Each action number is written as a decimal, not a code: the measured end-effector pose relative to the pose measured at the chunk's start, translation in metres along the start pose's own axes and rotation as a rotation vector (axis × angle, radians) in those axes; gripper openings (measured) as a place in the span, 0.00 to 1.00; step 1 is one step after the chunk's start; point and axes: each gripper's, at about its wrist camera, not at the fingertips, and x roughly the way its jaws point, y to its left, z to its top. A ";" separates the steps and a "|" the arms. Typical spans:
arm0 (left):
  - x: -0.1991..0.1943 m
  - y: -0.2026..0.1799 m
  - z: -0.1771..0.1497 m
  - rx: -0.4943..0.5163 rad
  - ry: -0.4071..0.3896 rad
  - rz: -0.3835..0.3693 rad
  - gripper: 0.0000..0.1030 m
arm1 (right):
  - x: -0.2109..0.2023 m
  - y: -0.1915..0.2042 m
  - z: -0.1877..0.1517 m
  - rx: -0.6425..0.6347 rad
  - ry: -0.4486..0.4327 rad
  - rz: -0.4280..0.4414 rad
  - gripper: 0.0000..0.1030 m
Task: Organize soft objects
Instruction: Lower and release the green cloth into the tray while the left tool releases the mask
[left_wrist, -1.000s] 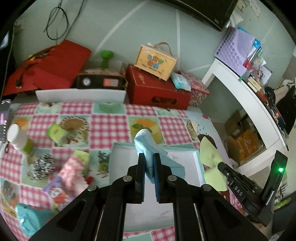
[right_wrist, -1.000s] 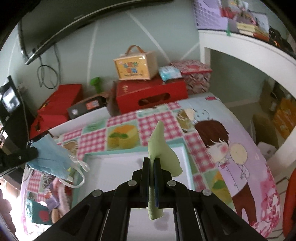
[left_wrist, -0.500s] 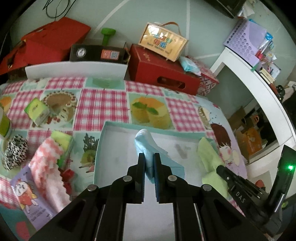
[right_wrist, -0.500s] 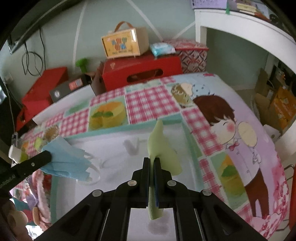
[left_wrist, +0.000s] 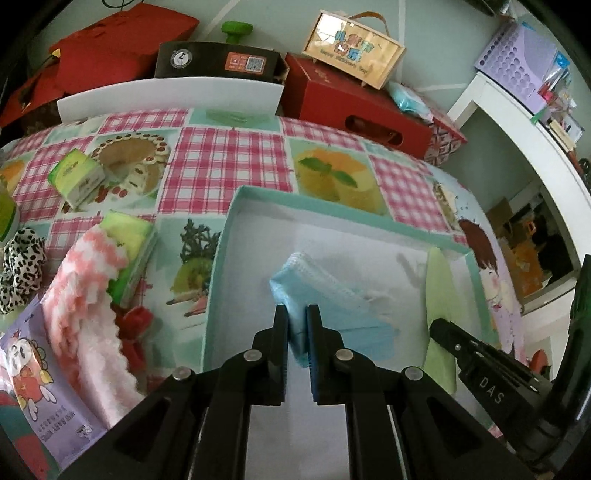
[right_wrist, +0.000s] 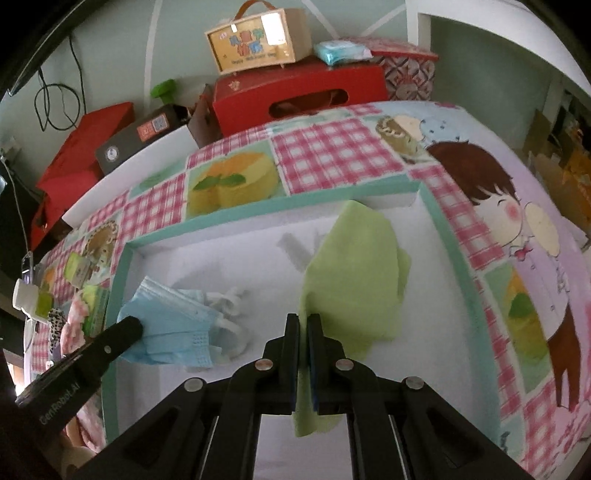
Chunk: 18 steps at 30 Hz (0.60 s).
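The left gripper (left_wrist: 297, 314) is clamped on a blue face mask (left_wrist: 325, 314), whose long side runs away from the jaws toward the far left part of the white tray (left_wrist: 236, 206), its ear loops (right_wrist: 229, 314) trailing on the tray floor. The right gripper (right_wrist: 303, 321) is pinched tight on a green cloth (right_wrist: 354, 273) that stretches lengthwise toward the tray's far right corner. The tray sits on a checked tablecloth (left_wrist: 229, 147); a pink-and-white sock (left_wrist: 88, 280) lies just left of it.
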 end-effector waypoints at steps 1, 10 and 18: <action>0.000 0.001 -0.001 -0.004 0.005 0.002 0.09 | 0.001 0.001 -0.001 -0.005 0.004 -0.002 0.08; -0.010 0.000 -0.004 0.032 0.009 0.030 0.42 | 0.000 0.017 0.000 -0.064 0.024 -0.017 0.08; -0.015 0.003 -0.007 0.025 0.009 0.045 0.52 | -0.002 0.018 0.000 -0.082 0.031 -0.022 0.28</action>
